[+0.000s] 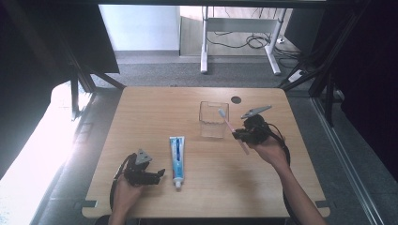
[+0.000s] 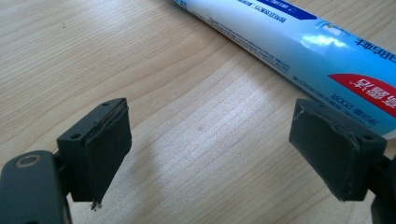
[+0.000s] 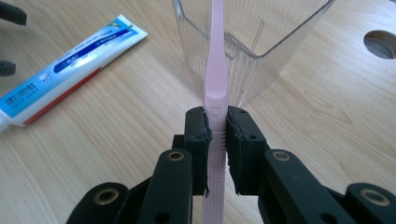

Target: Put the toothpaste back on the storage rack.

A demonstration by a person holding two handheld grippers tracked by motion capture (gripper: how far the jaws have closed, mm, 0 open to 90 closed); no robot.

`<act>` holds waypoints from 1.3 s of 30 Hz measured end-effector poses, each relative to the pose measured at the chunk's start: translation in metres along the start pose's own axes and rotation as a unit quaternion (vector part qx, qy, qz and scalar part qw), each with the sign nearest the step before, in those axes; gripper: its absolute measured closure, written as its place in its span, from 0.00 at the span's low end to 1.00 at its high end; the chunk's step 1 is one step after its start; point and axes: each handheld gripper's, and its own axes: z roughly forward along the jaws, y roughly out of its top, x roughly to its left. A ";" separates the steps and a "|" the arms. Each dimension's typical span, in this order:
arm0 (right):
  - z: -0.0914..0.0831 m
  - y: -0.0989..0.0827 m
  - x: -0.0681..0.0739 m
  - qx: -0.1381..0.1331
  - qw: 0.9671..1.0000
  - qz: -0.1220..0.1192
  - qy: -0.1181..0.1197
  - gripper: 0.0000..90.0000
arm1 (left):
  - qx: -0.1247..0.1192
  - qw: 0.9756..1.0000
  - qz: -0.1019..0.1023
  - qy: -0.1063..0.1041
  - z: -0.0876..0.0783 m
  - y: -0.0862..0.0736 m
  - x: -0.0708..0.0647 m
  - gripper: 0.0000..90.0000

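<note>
A pink toothbrush (image 3: pixel 216 88) is clamped between the pads of my right gripper (image 3: pixel 216 135), which is shut on its handle. In the high view the toothbrush (image 1: pixel 228 123) slants up and left from the right gripper (image 1: pixel 240 136), its head over the rim of a clear plastic cup (image 1: pixel 213 119). The cup (image 3: pixel 261 51) stands just beyond the jaws. A blue and white toothpaste tube (image 1: pixel 177 160) lies flat on the table. My left gripper (image 1: pixel 157 176) rests low beside it, open and empty. The tube (image 2: pixel 299 46) crosses past the left gripper (image 2: pixel 233 154).
The wooden table (image 1: pixel 141 122) has a round cable hole (image 1: pixel 236 100) behind the cup. Beyond its far edge stand a white desk frame (image 1: pixel 239 42) and loose cables on the floor. Dark frame posts flank both sides.
</note>
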 end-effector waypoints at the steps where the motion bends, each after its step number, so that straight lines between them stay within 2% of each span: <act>1: 0.001 0.001 0.000 -0.002 1.000 0.001 0.001 0.88 | 0.000 1.000 0.000 -0.001 0.000 0.000 0.000 0.15; 12: 0.007 0.014 -0.003 -0.024 1.000 0.012 0.005 0.88 | -0.002 1.000 -0.004 -0.009 0.001 0.000 0.001 0.15; 28: 0.015 0.042 -0.004 -0.048 0.999 0.016 0.007 0.88 | -0.001 1.000 -0.004 -0.009 0.001 0.000 0.001 0.15; 39: 0.026 0.055 -0.008 -0.066 0.997 0.030 0.017 0.88 | -0.002 1.000 -0.004 -0.010 0.001 0.000 0.001 0.15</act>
